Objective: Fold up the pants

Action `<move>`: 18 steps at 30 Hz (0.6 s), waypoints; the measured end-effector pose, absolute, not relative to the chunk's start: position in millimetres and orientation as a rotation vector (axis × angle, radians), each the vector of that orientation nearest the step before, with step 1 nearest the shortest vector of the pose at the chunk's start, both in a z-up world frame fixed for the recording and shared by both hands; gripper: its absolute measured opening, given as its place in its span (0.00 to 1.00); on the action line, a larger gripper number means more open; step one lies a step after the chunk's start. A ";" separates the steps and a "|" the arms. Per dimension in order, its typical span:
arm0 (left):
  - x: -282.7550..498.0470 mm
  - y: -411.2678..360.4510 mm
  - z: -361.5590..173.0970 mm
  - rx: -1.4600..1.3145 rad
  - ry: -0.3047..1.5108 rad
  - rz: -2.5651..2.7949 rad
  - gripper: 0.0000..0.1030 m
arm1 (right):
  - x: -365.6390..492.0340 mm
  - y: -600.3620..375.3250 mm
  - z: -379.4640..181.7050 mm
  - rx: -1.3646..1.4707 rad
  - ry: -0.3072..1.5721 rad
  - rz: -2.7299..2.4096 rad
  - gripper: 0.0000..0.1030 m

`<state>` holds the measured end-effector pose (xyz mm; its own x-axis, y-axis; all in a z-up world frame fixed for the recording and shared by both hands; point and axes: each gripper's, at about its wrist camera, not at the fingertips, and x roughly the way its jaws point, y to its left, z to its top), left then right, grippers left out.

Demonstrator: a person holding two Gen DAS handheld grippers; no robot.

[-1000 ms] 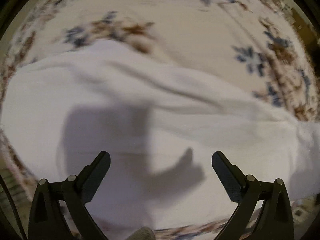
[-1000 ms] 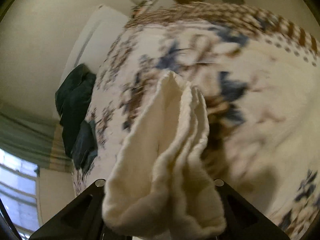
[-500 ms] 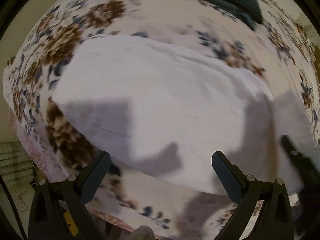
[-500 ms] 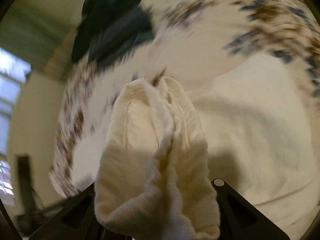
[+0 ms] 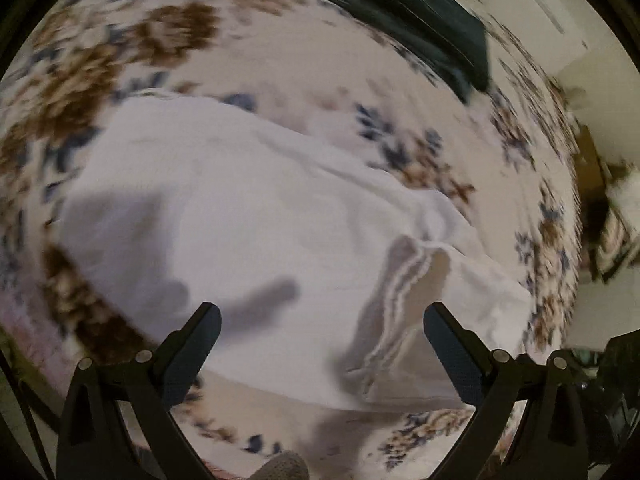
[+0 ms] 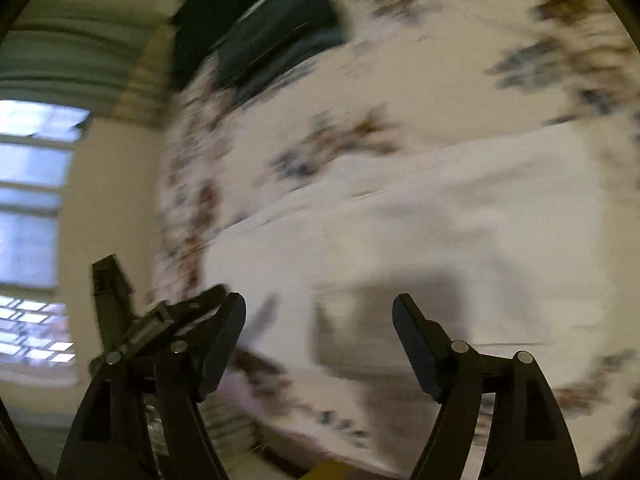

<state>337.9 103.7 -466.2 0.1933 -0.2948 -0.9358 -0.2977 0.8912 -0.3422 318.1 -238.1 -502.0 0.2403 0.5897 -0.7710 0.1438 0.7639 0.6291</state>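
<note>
Left wrist view: the left hand-held gripper (image 5: 322,326) hangs above the bed with its jaws spread wide and nothing between them. Just beyond its fingertips the white pants (image 5: 248,216) lie as a broad folded slab on the floral bedspread (image 5: 132,52), with a bunched end of fabric lying on top toward the right. In the right wrist view, the right hand-held gripper (image 6: 319,330) is likewise wide open and empty, poised over the pants (image 6: 420,232); the picture is blurred by motion. A dark garment pile (image 5: 420,16) sits well apart at the far side of the bed.

My judgement: one fold is laid down and both grippers are free. The next move calls for smoothing the bunched end or pinching one short edge with both grippers and carrying it over for another fold.
</note>
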 end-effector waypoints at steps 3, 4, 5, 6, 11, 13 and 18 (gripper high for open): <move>353.3 77.7 -481.7 -0.510 1.437 -0.069 1.00 | 314.7 -280.8 -517.9 0.624 1.355 0.140 0.76; 359.6 66.6 -487.4 -0.503 1.449 -0.095 1.00 | 312.5 -296.6 -530.2 0.622 1.376 0.069 0.76; 365.1 57.6 -492.3 -0.492 1.458 -0.114 1.00 | 310.5 -308.2 -536.2 0.627 1.383 0.037 0.76; 370.0 48.1 -498.0 -0.470 1.471 -0.124 1.00 | 308.2 -320.9 -547.1 0.633 1.400 -0.020 0.76; 387.8 -2.4 -535.8 -0.206 1.525 -0.166 0.89 | 307.9 -355.2 -582.4 0.705 1.473 -0.161 0.76; 387.0 -11.0 -538.7 -0.116 1.480 -0.184 0.40 | 309.7 -356.8 -589.0 0.681 1.476 -0.172 0.76; 382.2 25.2 -545.2 -0.230 1.471 -0.145 0.18 | 317.0 -343.4 -606.2 0.553 1.526 -0.152 0.76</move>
<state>382.2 25.2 -545.2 0.0962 -0.2368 -0.9668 -0.0436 0.9693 -0.2418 317.0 -343.4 -606.2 0.0620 0.2430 -0.9680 0.4296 0.8690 0.2457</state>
